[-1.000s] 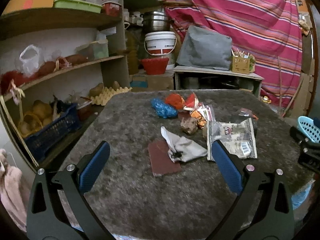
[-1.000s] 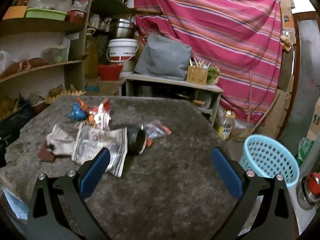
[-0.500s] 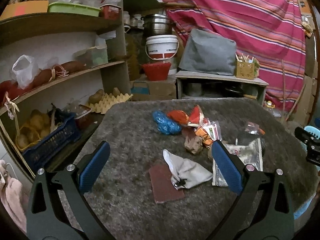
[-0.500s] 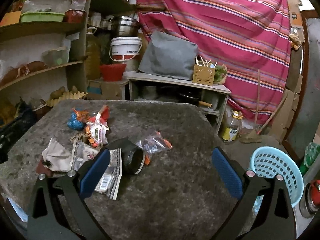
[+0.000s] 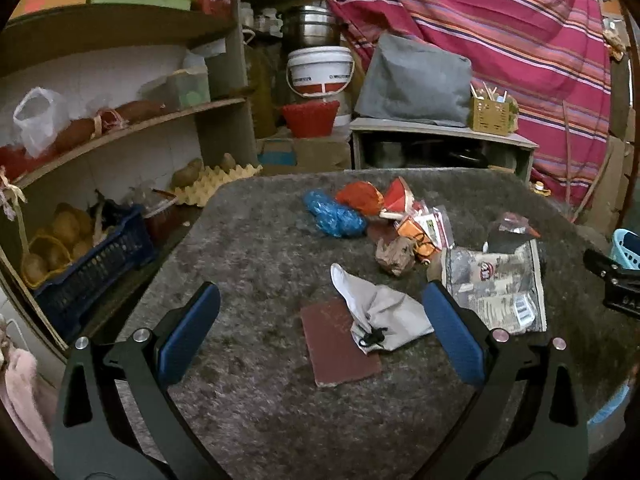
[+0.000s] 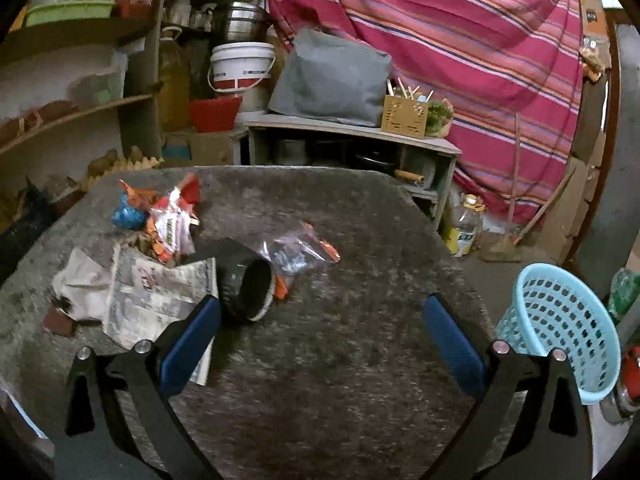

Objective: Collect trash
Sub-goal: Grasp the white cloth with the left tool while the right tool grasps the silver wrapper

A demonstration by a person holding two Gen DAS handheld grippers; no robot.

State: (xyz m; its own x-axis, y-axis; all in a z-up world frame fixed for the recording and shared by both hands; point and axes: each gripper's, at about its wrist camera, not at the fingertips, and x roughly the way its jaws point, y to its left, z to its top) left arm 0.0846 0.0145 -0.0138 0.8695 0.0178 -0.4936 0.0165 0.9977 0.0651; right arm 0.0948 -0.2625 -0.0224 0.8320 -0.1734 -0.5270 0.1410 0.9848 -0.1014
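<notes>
Trash lies scattered on a grey carpeted table (image 5: 248, 264). A brown card (image 5: 340, 344) and a crumpled grey cloth (image 5: 384, 312) lie just ahead of my left gripper (image 5: 320, 328), which is open and empty. Farther back are a blue plastic wad (image 5: 334, 216), red and orange wrappers (image 5: 360, 198), a brown paper ball (image 5: 394, 254) and a printed flat bag (image 5: 496, 288). My right gripper (image 6: 320, 332) is open and empty. A black cup on its side (image 6: 248, 288) lies just ahead of its left finger, with a clear bag (image 6: 296, 250) behind.
A light blue perforated basket (image 6: 560, 320) stands on the floor off the table's right side. Wooden shelves (image 5: 120, 128) with a dark blue crate (image 5: 92, 268) line the left. A low cabinet (image 6: 348, 148) and a striped red curtain (image 6: 460, 40) stand behind the table.
Both grippers have shifted slightly over the table; the trash sits a little closer in the right view and the cup is nearer its left finger. Nothing was picked up.
</notes>
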